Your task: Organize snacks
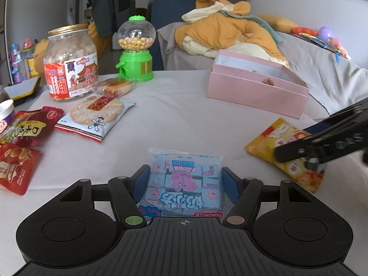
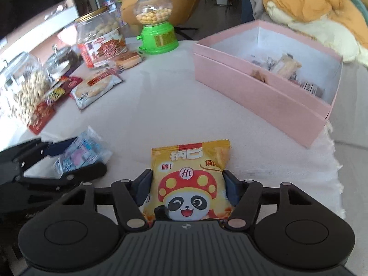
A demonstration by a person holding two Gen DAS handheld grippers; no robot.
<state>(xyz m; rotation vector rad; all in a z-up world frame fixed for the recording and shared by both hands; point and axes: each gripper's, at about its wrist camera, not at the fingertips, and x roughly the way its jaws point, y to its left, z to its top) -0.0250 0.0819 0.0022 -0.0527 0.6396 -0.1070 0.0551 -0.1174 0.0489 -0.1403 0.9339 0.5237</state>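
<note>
White-clothed table [image 2: 174, 115] with snacks scattered at left and a pink box [image 2: 264, 96] at right.
We pinch a yellow panda snack bag [image 2: 191, 184] in our right gripper [image 2: 188, 188] and a blue Peppa Pig pack [image 1: 184, 181] in our left gripper [image 1: 184, 184], pads pressed to each packet's sides. To box them well, we judge each should clear the near wall before release. Bare cloth lies between us and the box; the peanut jar [image 1: 69, 66] and green candy dispenser [image 1: 135, 50] stand well apart.
</note>
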